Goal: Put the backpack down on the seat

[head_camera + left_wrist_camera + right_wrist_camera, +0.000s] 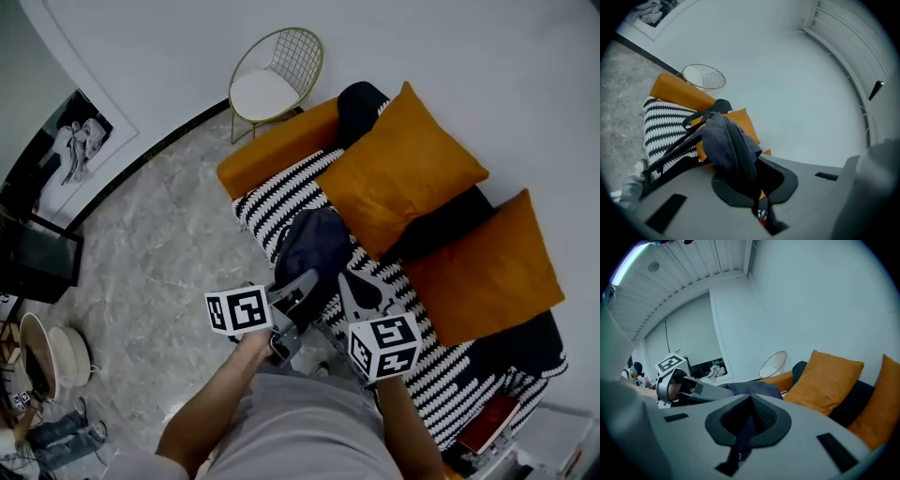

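Note:
A dark blue backpack (314, 246) hangs between my two grippers over the black-and-white striped sofa seat (272, 202). My left gripper (305, 281) is shut on the bag's fabric; in the left gripper view the backpack (729, 145) bulges out of the jaws of the left gripper (757, 206), its straps trailing toward the seat (663, 126). My right gripper (349, 286) is shut on a dark blue strap (744, 434) of the bag. In the right gripper view the backpack (754, 389) lies just beyond the right gripper (745, 427), with the left gripper (679, 387) beside it.
Two orange pillows (403, 169) (487, 272) lean on the sofa back. An orange armrest (277, 145) ends the sofa near a gold wire chair (272, 80). A red book (489, 422) lies at the lower right. A framed picture (70, 155) leans on the wall, and baskets (47, 356) stand on the marble floor.

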The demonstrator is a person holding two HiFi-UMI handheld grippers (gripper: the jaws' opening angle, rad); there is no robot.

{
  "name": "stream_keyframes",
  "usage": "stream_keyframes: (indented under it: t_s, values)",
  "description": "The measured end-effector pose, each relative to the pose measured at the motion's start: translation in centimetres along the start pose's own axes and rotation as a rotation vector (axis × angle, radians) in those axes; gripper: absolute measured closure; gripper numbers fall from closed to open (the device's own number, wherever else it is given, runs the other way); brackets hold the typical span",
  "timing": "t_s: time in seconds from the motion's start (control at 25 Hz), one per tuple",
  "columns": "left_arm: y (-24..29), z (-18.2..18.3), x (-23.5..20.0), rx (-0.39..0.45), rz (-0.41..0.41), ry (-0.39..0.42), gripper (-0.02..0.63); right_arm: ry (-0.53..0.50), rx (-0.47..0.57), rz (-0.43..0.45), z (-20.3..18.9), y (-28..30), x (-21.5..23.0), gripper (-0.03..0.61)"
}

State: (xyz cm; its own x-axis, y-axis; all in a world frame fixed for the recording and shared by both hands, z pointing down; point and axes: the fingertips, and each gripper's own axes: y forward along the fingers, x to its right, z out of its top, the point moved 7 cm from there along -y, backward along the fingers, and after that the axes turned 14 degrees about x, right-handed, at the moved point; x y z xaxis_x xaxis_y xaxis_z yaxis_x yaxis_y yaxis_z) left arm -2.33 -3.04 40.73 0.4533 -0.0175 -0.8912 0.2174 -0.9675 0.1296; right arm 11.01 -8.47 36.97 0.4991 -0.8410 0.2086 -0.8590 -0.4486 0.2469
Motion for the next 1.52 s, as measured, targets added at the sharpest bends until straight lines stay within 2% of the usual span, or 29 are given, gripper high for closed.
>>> stream_keyframes:
  t_s: [0.44, 0.84, 1.2, 1.52]
  values:
    - [6.7, 10.9, -6.2, -0.13, -0.03, 0.0, 0.606, 0.028, -0.038, -0.108, 3.6, 12.9, 1.9, 0.577]
    - [13.2, 19.8, -12.3, -0.171, -0.053, -0.01, 0.606, 0.025, -0.086, -0.151, 5.1, 23.3, 3.9, 0.577]
    - [18.5, 24.8, -17.1, -0.21, -0.05, -0.013, 0.606, 0.042, -0.128, -0.185, 5.0, 29.9, 5.7, 0.577]
    - [21.7, 26.8, -20.3, -0.247, -0.053, -0.035, 0.606, 0.076, -0.152, -0.212, 4.3, 33.2, 7.0, 0.577]
